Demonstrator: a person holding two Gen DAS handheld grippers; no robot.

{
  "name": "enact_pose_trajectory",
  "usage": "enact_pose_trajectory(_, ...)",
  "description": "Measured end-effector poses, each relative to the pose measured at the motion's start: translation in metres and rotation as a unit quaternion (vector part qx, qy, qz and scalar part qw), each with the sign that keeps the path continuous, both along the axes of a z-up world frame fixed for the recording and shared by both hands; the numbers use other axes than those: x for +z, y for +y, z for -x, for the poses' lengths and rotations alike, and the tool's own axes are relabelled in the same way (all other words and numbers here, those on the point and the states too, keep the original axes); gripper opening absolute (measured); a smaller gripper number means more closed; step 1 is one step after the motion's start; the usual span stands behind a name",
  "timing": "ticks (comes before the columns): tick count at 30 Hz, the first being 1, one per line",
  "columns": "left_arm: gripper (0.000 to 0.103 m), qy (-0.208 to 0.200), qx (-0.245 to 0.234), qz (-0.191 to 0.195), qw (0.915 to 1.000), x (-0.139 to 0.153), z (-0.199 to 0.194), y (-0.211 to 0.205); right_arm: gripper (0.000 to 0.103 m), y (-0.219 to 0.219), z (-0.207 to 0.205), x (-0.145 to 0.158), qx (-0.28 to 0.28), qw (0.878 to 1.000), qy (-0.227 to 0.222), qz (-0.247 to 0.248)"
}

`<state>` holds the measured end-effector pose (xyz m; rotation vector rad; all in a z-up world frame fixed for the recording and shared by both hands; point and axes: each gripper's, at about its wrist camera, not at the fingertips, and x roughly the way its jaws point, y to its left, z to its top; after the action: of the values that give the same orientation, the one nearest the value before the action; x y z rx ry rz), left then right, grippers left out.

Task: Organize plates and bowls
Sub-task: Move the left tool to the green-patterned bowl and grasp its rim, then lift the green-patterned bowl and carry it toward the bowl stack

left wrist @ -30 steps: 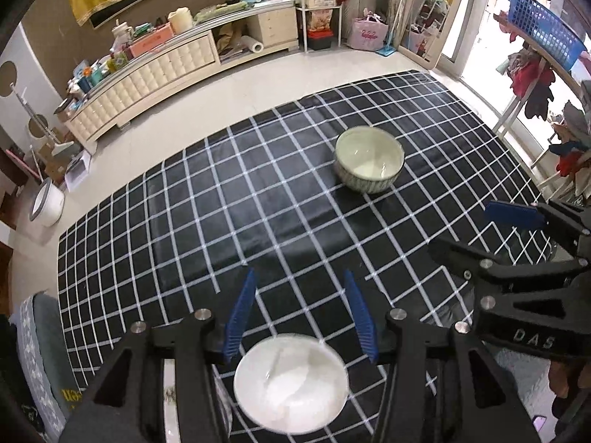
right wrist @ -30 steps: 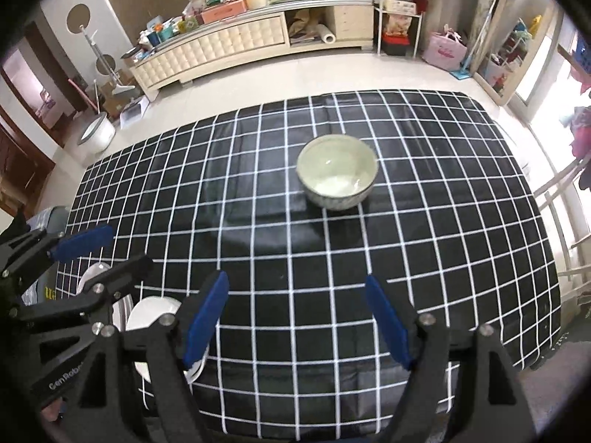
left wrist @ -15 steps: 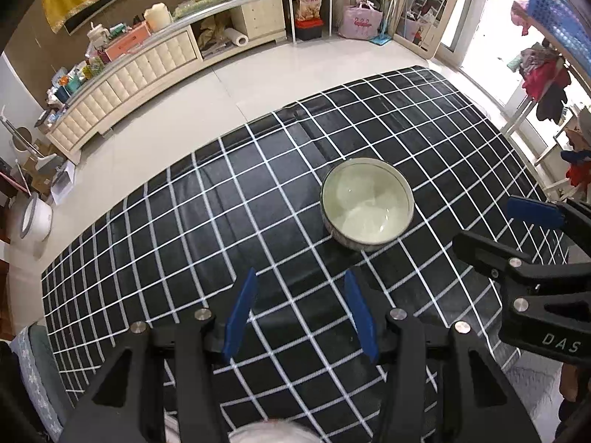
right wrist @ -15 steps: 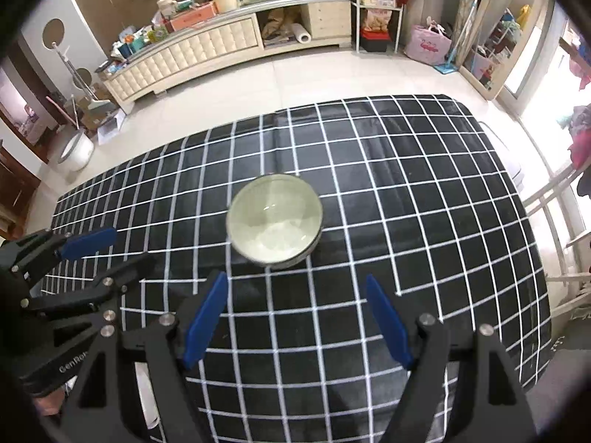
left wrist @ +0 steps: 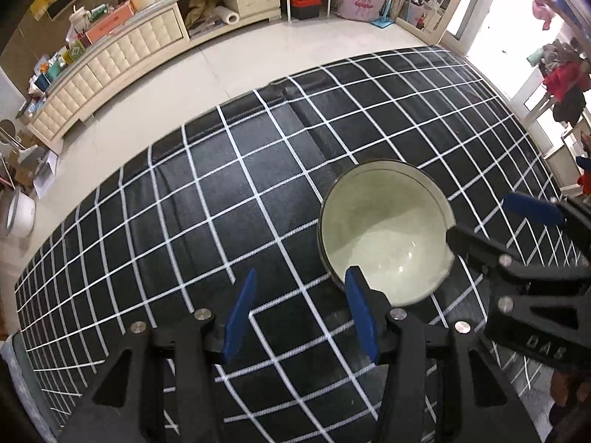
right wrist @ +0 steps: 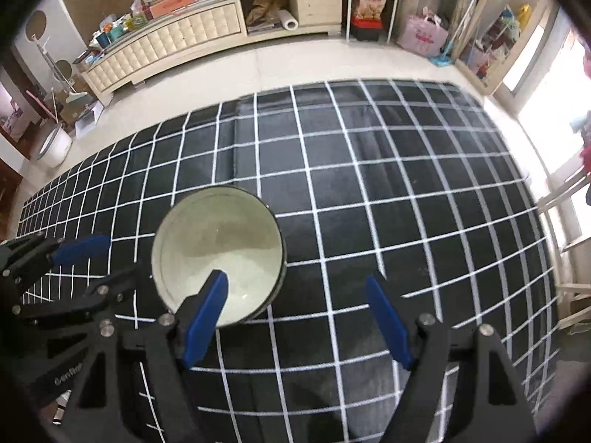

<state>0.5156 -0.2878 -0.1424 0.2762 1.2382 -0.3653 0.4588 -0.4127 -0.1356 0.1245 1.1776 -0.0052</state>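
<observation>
1. My left tongs stand partly apart with nothing between the blue pads; only the checked cloth shows in the gap. The pad nearer the bowl crosses the bowl's near rim in the picture; I cannot tell whether it touches.
2. My right tongs stand wide apart and hold nothing. The left-hand pad lies over the bowl in that view, the other pad is well clear of it over the cloth; contact I cannot tell.
3. Each pair of tongs shows in the other's view: the right tongs at the bowl's right side, their dark tip over its rim, and the left tongs just beside the bowl's left side.
4. Writing: "DAS" on the body of the right tongs seen from the left camera; letters reading roughly "GenRo" on the left tongs seen from the right camera, the rest cut off.
5. The bowl, pale green inside with a dark rim, sits upright and empty on the black-and-white checked cloth, between the two pairs of tongs.
6. Beyond the bowl, past the cloth's far edge, a long cream cabinet stands against the wall, its top cluttered; a pink bag stands right of it.
</observation>
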Motion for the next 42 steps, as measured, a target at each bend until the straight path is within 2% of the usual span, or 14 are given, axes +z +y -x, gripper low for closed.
enact_pose_trajectory(5, 0.048, 0.003, 0.011, 0.000, 0.9999, -0.014, -0.011, -0.004, 0.080, -0.003, -0.005, -0.012, -0.018, 1.000, 0.004, -0.004)
enact_pose_trajectory(7, 0.045, 0.003, 0.006, -0.002, 1.0000, -0.018, -0.012, -0.006, 0.076, -0.003, -0.007, -0.015, -0.021, 1.000, 0.004, -0.015)
enact_pose_trajectory(9, 0.039, 0.005, 0.000, -0.002, 1.0000, -0.021, -0.014, -0.009, 0.061, -0.001, -0.008, -0.020, -0.018, 1.000, 0.012, -0.022)
enact_pose_trajectory(13, 0.021, 0.008, -0.009, 0.006, 0.9999, -0.023, -0.015, -0.015, 0.049, 0.000, -0.008, -0.020, -0.015, 0.999, 0.017, -0.041)
enact_pose_trajectory(15, 0.017, 0.009, -0.019, 0.008, 0.9998, -0.025, -0.014, -0.019, 0.038, 0.001, -0.010, -0.020, -0.009, 0.999, 0.017, -0.047)
enact_pose_trajectory(17, 0.016, 0.009, -0.024, 0.004, 0.9997, -0.026, -0.013, -0.021, 0.035, 0.005, -0.010, -0.021, -0.002, 0.999, 0.019, -0.039)
enact_pose_trajectory(20, 0.013, 0.009, -0.029, 0.001, 0.9995, -0.027, -0.012, -0.024, 0.021, 0.006, -0.012, -0.023, 0.007, 0.998, 0.022, -0.051)
enact_pose_trajectory(26, 0.012, 0.004, -0.031, 0.001, 0.9995, -0.027, -0.011, -0.025, 0.019, 0.010, -0.009, -0.024, 0.004, 0.999, 0.013, -0.042)
enact_pose_trajectory(29, 0.012, -0.006, -0.046, -0.009, 0.9989, -0.024, -0.006, -0.029, 0.017, 0.012, -0.008, -0.024, 0.002, 0.999, 0.011, -0.032)
enact_pose_trajectory(35, 0.010, -0.006, -0.055, -0.012, 0.9984, -0.017, 0.002, -0.029, 0.015, 0.008, 0.005, -0.013, -0.008, 0.999, 0.008, -0.049)
enact_pose_trajectory(42, 0.011, -0.022, -0.054, -0.013, 0.9982, 0.022, 0.030, -0.015, 0.014, 0.022, 0.028, 0.021, -0.005, 0.998, -0.004, -0.056)
